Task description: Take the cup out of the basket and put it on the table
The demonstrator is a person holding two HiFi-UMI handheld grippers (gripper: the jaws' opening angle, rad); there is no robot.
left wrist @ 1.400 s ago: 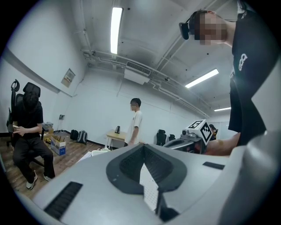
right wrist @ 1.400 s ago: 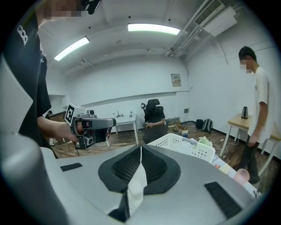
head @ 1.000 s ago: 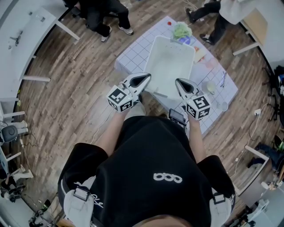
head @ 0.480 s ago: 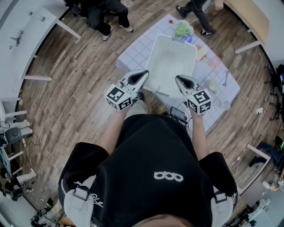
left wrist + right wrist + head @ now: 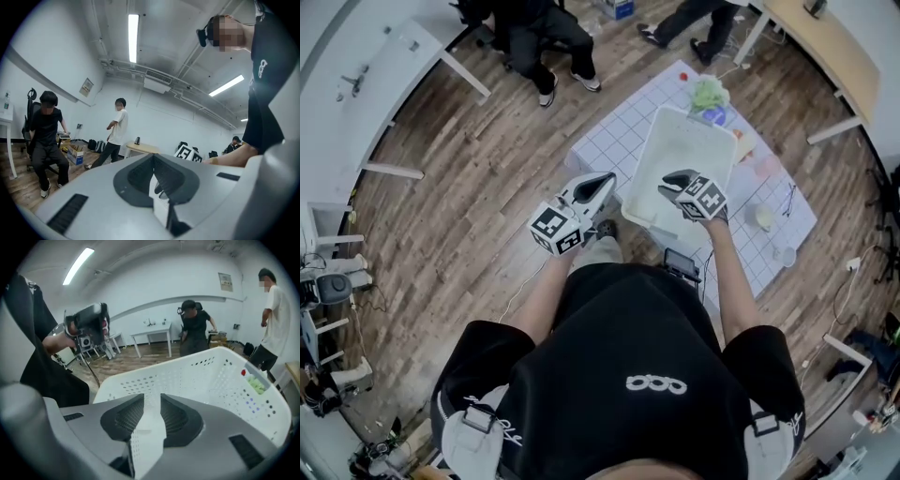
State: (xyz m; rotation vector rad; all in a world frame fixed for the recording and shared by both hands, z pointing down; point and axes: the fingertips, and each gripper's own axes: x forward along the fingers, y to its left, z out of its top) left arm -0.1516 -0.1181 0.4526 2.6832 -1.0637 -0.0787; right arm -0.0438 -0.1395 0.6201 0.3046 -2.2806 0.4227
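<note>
A white perforated basket (image 5: 686,155) lies on the table with the gridded cloth (image 5: 619,141). I make out no cup inside it; its floor looks bare white. My right gripper (image 5: 675,181) hangs over the basket's near edge. Its jaws are opening, a narrow gap shows, and nothing is pressed between the pads. In the right gripper view the gripper (image 5: 151,401) looks into the basket, whose far wall (image 5: 197,376) fills the middle. My left gripper (image 5: 605,178) hovers just left of the basket's near corner, and in its own view (image 5: 153,161) the tips meet, empty.
Beyond the basket lie a green bundle (image 5: 710,94) and a blue object (image 5: 715,116). A pale bowl (image 5: 762,216) and a clear cup (image 5: 784,254) stand on the cloth at the right. Two people (image 5: 534,37) are behind the table. White desks (image 5: 384,66) line the left.
My right gripper has swung left and forward, from beside the basket's near right corner to over its near edge, with the jaws parting slightly. The left gripper has hardly moved.
</note>
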